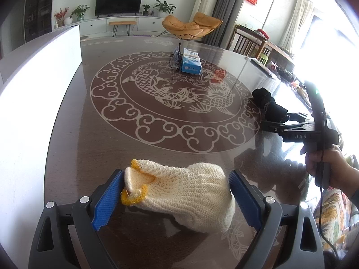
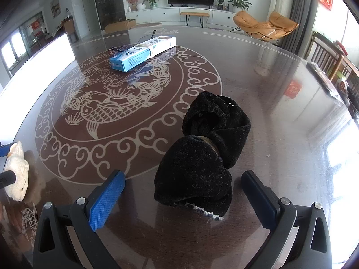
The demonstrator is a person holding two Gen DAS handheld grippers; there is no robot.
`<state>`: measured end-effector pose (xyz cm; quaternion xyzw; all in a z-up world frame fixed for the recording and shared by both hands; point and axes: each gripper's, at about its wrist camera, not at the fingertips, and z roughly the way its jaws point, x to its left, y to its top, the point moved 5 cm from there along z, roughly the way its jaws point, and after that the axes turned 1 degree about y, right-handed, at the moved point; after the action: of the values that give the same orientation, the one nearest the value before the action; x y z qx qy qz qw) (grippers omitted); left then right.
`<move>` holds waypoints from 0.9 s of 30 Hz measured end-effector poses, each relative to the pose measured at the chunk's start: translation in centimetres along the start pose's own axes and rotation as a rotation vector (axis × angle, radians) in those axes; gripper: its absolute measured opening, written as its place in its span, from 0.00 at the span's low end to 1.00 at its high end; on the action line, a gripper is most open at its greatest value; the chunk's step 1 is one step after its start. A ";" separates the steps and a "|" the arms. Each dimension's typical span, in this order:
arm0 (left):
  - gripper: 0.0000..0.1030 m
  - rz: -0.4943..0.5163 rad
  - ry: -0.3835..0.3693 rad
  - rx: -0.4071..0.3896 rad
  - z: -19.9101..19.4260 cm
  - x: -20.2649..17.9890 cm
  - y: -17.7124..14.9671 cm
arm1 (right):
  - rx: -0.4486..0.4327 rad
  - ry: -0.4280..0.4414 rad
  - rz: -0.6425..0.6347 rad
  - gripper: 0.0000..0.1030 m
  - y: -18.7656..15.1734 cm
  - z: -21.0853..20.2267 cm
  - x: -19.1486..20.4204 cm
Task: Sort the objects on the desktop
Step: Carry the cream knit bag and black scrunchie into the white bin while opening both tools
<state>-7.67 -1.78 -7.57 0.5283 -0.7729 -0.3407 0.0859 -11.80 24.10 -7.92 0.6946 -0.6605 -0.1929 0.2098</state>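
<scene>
Down between the blue ribbed pads of the left gripper (image 1: pixel 176 198) lies a cream knitted glove with a yellow cuff (image 1: pixel 179 192). Its cuff touches the left pad and its body runs back toward the right pad, so its long axis lies across the spread jaws; whether the pads press it is unclear. Likewise, the right gripper (image 2: pixel 182 195) stands open, pads clear of a black fuzzy fabric bundle (image 2: pixel 202 154) whose long axis runs forward, away from the fingers. Beyond both, on the glossy brown fish-patterned table (image 2: pixel 258 71), rest blue-and-white cardboard boxes (image 2: pixel 139 55).
</scene>
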 end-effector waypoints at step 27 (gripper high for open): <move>0.49 0.102 -0.007 -0.044 -1.3 -3.8 -1.3 | 0.189 0.111 0.058 0.32 2.0 -1.7 -1.4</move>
<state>-4.46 0.67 -6.51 0.4850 -0.7915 -0.3547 0.1119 -12.64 25.50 -5.42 0.7016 -0.6829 -0.0850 0.1849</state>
